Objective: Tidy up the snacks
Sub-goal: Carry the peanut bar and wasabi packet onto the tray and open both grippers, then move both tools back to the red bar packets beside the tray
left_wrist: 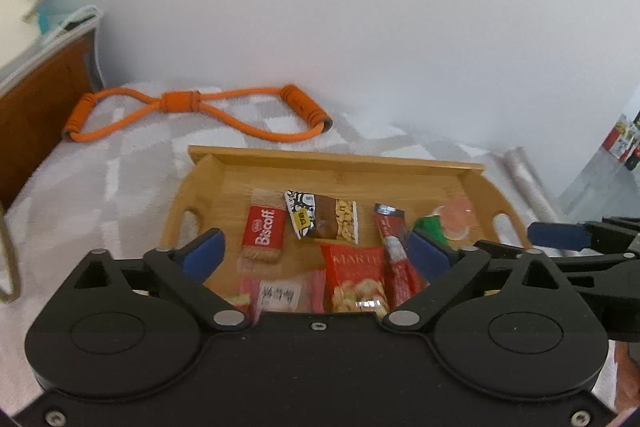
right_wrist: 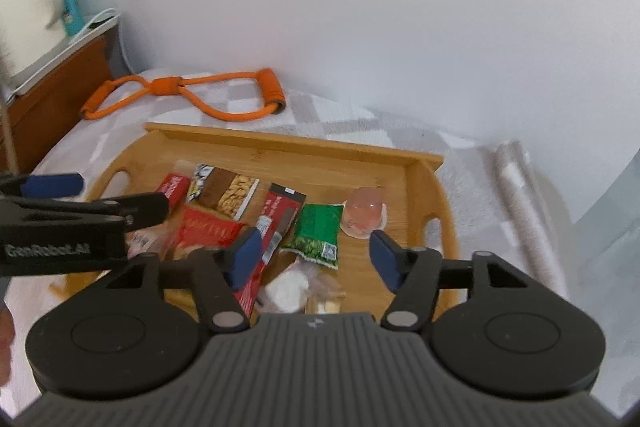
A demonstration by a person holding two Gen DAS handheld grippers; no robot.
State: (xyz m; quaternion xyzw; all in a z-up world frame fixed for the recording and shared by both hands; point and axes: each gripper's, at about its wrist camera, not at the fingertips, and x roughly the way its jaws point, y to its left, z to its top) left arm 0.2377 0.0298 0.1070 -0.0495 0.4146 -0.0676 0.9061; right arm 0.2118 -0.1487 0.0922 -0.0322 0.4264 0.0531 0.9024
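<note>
From the left wrist view, the left gripper stands with its blue pads spread wide and nothing between them, hanging above the near half of a wooden tray that lies on a pale checked bedcover; in the tray a red Biscoff pack sits left, a peanut bar just right of it, and a red nut bag nearer. From the right wrist view, the right gripper is likewise parted and empty over the tray's near right part, with a green packet and a pink jelly cup just beyond its pads, and an orange exercise band lies far off by the wall.
</note>
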